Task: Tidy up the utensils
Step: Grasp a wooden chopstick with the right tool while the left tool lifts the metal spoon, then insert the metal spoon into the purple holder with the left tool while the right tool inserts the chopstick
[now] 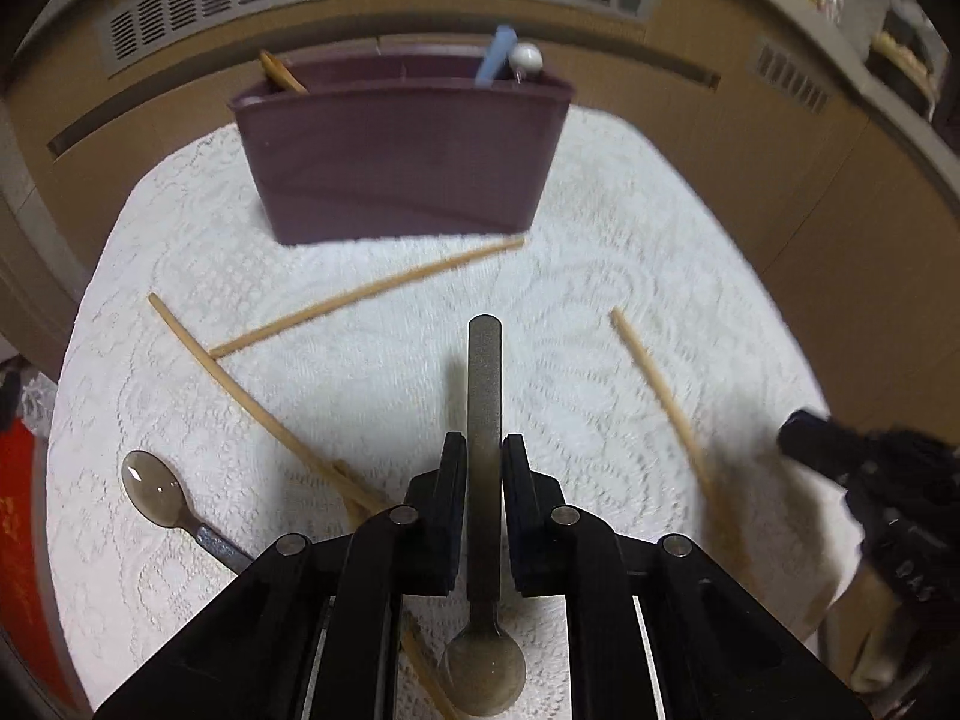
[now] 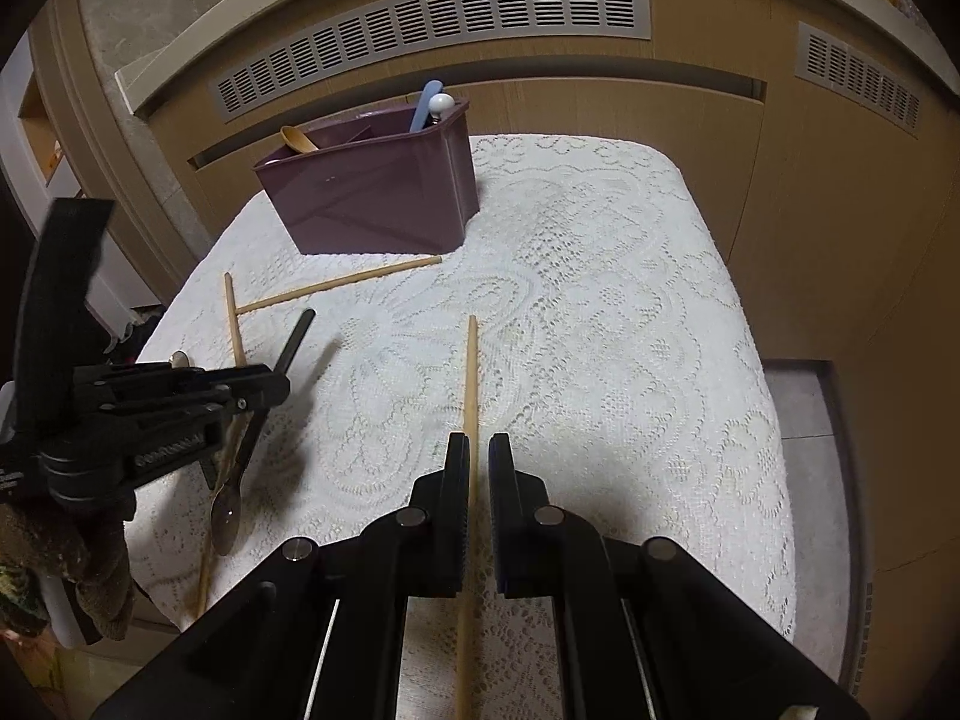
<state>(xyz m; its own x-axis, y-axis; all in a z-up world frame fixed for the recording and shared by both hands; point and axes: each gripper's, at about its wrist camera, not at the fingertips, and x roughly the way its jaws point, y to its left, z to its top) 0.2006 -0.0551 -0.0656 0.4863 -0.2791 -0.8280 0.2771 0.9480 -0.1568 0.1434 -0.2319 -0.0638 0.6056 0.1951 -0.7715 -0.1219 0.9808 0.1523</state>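
A grey spoon [image 1: 485, 480] is pinched by its handle between the jaws of the left gripper [image 1: 483, 462], handle pointing forward toward the far side of the table, bowl hanging back under the gripper body. It looks lifted off the cloth, casting a faint shadow just to its left. From the right wrist view the same spoon [image 2: 264, 414] slants down out of the left gripper [image 2: 258, 384], bowl lowest.

The right gripper [image 2: 478, 456] has its jaws drawn close around a wooden chopstick [image 2: 471, 420], which runs straight forward between them; the left finger touches it, though whether the right one presses it too I cannot tell. In the left wrist view that chopstick [image 1: 660, 396] angles toward the blurred right gripper [image 1: 852, 468].

Two more chopsticks lie loose on the white lace tablecloth [image 1: 600, 312]: one [image 1: 366, 294] runs from near the foot of the purple holder down to the left, and another [image 1: 240, 384] crosses beside its lower end and passes under the left gripper. A second spoon [image 1: 162, 495] lies at the near left of the cloth, bowl up.

The purple holder [image 1: 396, 162] stands at the far edge of the table, against a wood-panelled wall with vent grilles [image 2: 432, 24]. A wooden spoon [image 2: 298, 140] leans in its left compartment; a blue handle [image 1: 495, 57] and a white knob [image 1: 527, 57] stick up from its right end.
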